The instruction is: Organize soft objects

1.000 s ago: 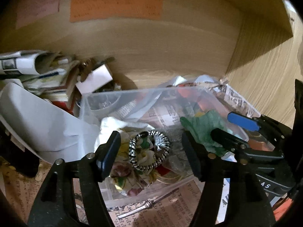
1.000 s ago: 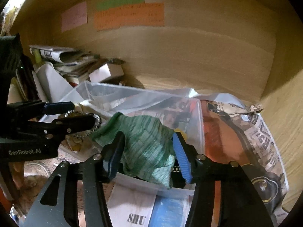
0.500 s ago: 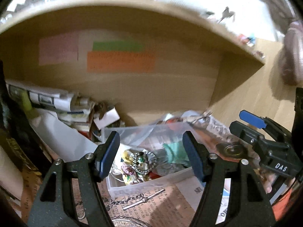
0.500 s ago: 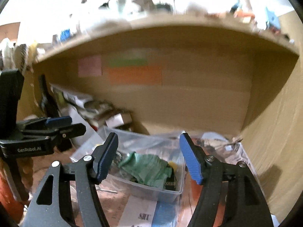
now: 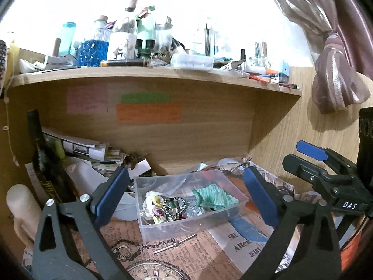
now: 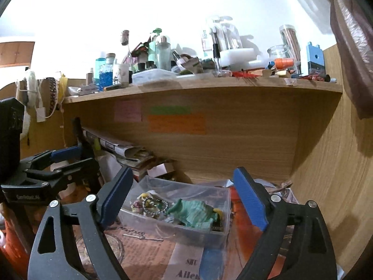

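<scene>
A clear plastic box (image 5: 149, 229) (image 6: 216, 239) stands on the newspaper-covered desk under a wooden shelf. In it lie a green knitted cloth (image 5: 215, 198) (image 6: 194, 213), a flowered fabric bundle (image 5: 155, 207) and a beaded ring (image 5: 174, 206) (image 6: 155, 205). My left gripper (image 5: 186, 193) is open and empty, held back from the box. My right gripper (image 6: 184, 197) is open and empty, also back from the box. Each gripper shows at the edge of the other's view.
A wooden shelf (image 5: 151, 73) above holds several bottles and jars. Stacked newspapers (image 5: 93, 154) and a dark bottle (image 5: 40, 154) stand left of the box. A chain with a metal bar (image 5: 172, 245) lies in front. A wooden side wall (image 6: 338, 175) is at the right.
Both grippers have pulled back and up from the box. The right gripper has let go of the green cloth, which now lies in the box. The upper shelf has come into view.
</scene>
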Demonstrator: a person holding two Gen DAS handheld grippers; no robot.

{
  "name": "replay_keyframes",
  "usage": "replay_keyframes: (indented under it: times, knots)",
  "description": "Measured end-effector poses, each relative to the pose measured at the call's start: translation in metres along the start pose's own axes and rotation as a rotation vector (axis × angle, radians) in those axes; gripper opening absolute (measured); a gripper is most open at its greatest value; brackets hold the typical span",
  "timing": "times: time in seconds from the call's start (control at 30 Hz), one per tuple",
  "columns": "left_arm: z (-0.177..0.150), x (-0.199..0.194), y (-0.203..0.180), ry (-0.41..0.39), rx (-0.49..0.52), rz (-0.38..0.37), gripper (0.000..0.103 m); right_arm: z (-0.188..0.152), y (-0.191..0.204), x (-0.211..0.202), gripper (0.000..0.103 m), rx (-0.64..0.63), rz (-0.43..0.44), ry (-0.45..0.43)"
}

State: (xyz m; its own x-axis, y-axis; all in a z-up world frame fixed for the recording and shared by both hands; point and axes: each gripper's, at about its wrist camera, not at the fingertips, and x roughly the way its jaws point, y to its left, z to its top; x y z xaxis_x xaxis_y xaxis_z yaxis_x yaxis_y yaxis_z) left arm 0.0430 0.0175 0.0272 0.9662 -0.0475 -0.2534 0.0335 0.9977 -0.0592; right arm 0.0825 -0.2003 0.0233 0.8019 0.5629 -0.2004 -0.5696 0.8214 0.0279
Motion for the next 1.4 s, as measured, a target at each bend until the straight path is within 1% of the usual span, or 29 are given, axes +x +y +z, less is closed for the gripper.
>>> replay_keyframes:
  times: [0.03, 0.17, 0.23, 0.83, 1.4]
  knots:
    - [-0.001, -0.001, 0.000, -0.003, 0.000, 0.006, 0.101, 0.000, 0.001, -0.002, 0.089, 0.000, 0.003, -0.002]
    - [-0.004, -0.008, 0.003, -0.006, -0.012, 0.018, 0.102, -0.003, 0.005, -0.007, 0.099, 0.003, 0.001, -0.010]
    - [-0.005, -0.011, 0.002, -0.007, -0.014, 0.021, 0.102, -0.004, 0.006, -0.009, 0.100, 0.005, -0.001, -0.013]
    - [-0.009, -0.012, -0.002, -0.012, -0.004, 0.038, 0.103, -0.008, 0.006, -0.006, 0.102, 0.027, 0.002, -0.001]
    - [-0.011, -0.007, -0.001, -0.003, 0.001, 0.025, 0.103, -0.008, 0.006, -0.006, 0.102, 0.033, 0.004, -0.003]
